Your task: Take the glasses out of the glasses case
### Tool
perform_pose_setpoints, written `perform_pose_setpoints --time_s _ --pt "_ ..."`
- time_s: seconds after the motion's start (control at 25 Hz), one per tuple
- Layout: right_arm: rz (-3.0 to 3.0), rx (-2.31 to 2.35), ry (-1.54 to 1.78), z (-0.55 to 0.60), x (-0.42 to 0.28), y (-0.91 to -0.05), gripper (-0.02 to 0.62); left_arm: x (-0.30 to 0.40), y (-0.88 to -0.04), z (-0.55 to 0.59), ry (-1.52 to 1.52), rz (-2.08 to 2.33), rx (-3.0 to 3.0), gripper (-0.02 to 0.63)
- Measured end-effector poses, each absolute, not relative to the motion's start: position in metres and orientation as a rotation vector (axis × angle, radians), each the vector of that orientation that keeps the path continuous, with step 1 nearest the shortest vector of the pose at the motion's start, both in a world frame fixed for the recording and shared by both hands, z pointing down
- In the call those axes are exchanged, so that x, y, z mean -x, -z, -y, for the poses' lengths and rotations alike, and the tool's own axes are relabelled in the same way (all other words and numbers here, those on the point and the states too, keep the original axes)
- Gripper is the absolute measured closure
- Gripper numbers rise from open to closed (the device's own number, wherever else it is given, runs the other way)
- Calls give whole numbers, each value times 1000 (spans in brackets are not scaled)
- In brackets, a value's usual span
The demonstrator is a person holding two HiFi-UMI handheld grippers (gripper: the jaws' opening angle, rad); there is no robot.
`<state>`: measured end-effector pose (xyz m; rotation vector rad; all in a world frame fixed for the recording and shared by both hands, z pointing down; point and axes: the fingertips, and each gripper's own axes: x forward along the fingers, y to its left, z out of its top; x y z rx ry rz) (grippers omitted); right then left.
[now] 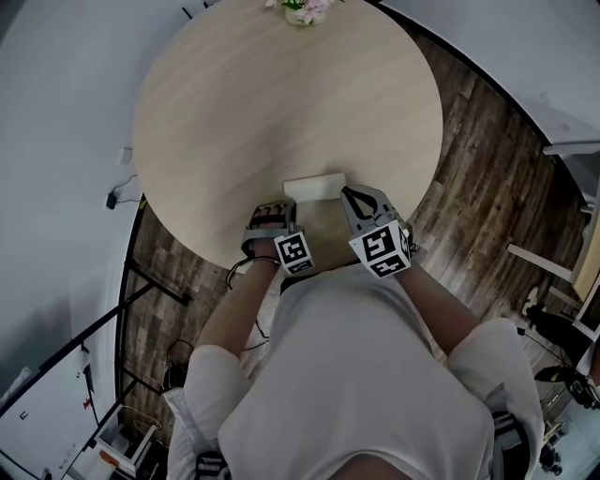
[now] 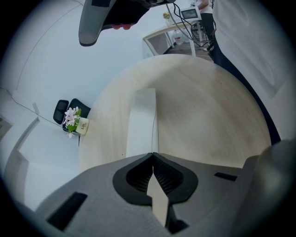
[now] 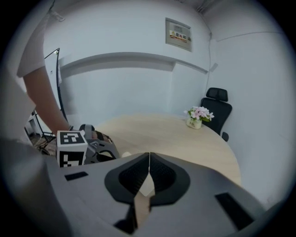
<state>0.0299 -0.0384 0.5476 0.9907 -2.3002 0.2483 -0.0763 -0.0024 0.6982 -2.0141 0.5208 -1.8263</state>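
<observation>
A closed white glasses case lies on the round wooden table, close to its near edge. My left gripper is just short of the case's left end with its jaws together. In the left gripper view the case stretches away from the shut tips of the left gripper, and nothing shows between the pads. My right gripper is at the case's right end, also shut and holding nothing. In the right gripper view the right gripper's tips meet, and only a white sliver of the case shows. No glasses are visible.
A small pot of pink flowers stands at the table's far edge. A black office chair sits beyond it by the wall. The left gripper's marker cube shows at the left of the right gripper view. Dark wood floor surrounds the table.
</observation>
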Motion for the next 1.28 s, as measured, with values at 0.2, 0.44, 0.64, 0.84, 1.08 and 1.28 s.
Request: perform_pose_setpoints --time_s 0.2,0.44,0.64,0.84,1.08,1.28 --pt "2222 -777 -42 35 -18 -568 581 76 -697 3 1824 -520 2014 598" --pt "2050 -574 109 31 -17 -602 580 74 -698 4 1818 -539 2047 598" --pt "1976 -438 148 24 -7 -623 580 78 -698 2 1821 -535 2051 598" --pt "1924 -357 134 22 -11 -638 575 74 -697 4 1821 -539 2063 598" --pt "1912 -294 93 17 -7 -653 350 75 -698 3 1820 -533 2060 598" --pt "1855 -237 150 22 -9 -665 319 75 -698 3 1820 -529 2059 598"
